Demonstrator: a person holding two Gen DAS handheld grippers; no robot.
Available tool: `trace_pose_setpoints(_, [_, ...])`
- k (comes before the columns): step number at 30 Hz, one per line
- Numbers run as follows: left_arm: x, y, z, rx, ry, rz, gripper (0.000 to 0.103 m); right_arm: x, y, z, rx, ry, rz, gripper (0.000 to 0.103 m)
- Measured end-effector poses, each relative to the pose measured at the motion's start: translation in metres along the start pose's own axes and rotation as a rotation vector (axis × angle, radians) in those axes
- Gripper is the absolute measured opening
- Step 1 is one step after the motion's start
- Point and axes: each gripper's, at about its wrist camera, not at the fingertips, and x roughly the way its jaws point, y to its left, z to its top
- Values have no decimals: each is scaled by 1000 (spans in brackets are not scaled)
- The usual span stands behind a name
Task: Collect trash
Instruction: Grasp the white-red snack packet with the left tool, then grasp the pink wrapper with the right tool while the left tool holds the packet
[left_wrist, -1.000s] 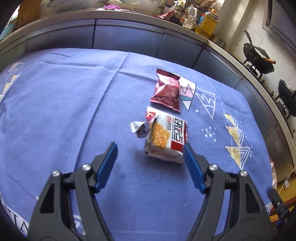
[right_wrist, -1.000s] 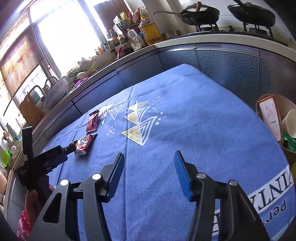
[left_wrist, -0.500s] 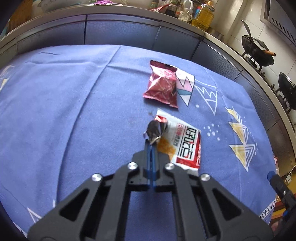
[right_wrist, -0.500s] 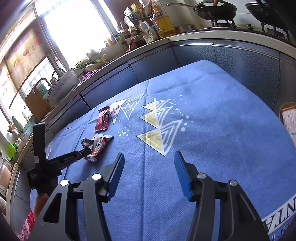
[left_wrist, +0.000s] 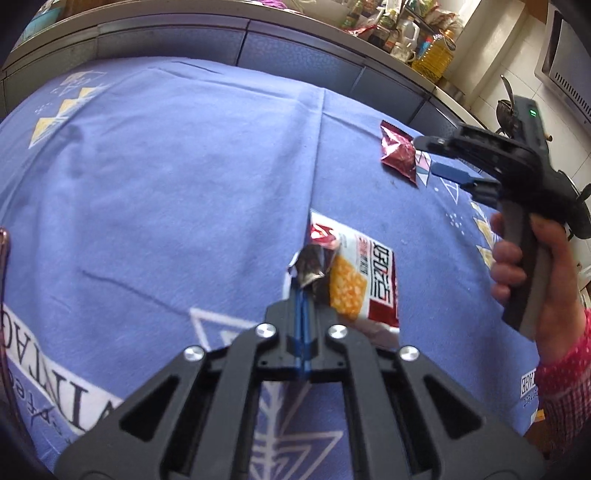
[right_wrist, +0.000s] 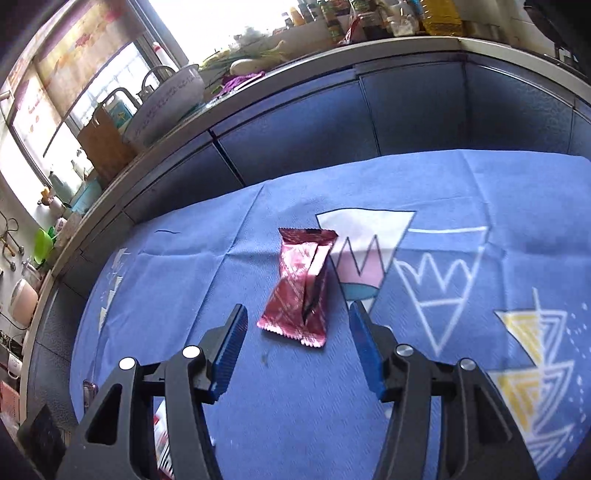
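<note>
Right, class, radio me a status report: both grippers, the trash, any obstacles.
Left gripper shut on cracker wrapper. Right gripper open, lined up on red wrapper. Nothing between them on the blue cloth.

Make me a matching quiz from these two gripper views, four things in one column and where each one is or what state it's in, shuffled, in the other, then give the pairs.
Things:
1. left gripper
2. right gripper
3. dark red wrapper
4. blue tablecloth

States:
A. lies flat ahead of open fingers
B. shut on the torn end of the cracker packet
C. open, holding nothing
D. covers the table, printed with triangles

Pairs: 1-B, 2-C, 3-A, 4-D
</note>
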Motion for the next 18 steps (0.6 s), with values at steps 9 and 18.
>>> trace_pose_setpoints(9, [-14, 21, -2, -69, 18, -25, 27, -9, -5, -32, 43, 42, 70, 16])
trace_pose_setpoints(18, [-38, 15, -3, -69, -26, -70, 72, -87, -19, -125, 62, 30, 183, 16])
